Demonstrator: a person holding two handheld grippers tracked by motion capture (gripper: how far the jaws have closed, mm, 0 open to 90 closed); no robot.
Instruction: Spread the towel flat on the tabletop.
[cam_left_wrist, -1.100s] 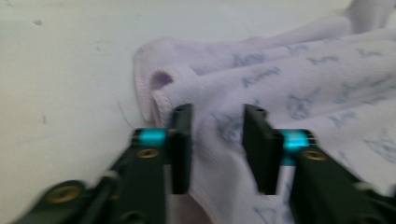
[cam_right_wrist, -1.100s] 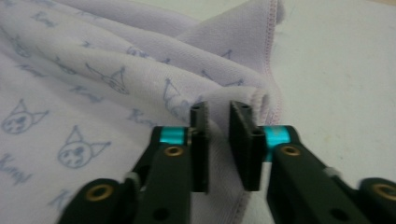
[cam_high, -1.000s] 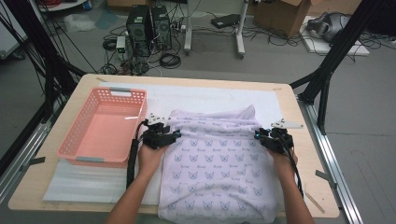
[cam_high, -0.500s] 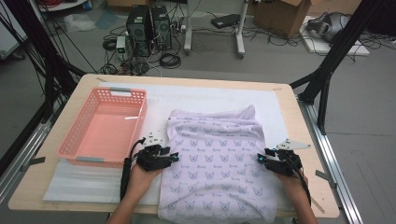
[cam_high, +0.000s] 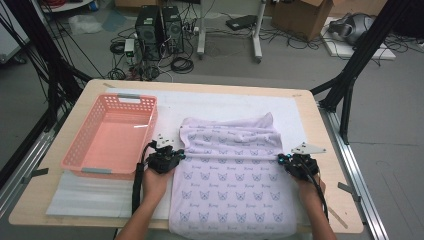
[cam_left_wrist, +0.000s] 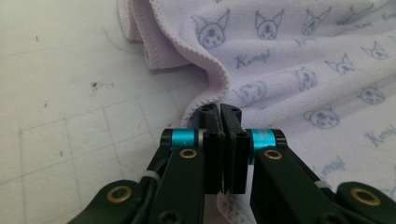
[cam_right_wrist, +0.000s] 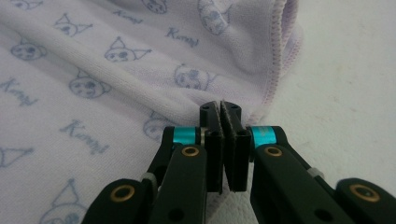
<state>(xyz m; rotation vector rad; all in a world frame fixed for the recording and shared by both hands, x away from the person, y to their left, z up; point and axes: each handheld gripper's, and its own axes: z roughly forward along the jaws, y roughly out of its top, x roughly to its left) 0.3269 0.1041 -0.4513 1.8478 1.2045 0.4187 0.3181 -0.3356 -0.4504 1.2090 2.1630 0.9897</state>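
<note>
On a wooden surface covered with a white mat, a lilac towel printed with small cat faces lies spread in front of a person, its near end hanging over the edge and its far end bunched into a loose fold. From the high view, the left claw sits at the towel's left edge and the right claw at its right edge, roughly level with each other, with a crease running across the cloth between them. A pink plastic basket stands just beside the towel on the left, near the left hand; the right hand rests near the surface's right side.

The high view gives the layout but not the grip. The left gripper view supplies it: the left claw, having just been closing, is clamped on the towel's stitched hem, a strip of cloth showing below between the black jaws, with scuffed white mat to the left. The right gripper view shows the same on the other side: the right claw, also just closed, pinches the towel close to its overlocked border, bare mat to the right. Both close views make the print legible as cat heads with a scripted word, detail that is too small to read from above.
</note>
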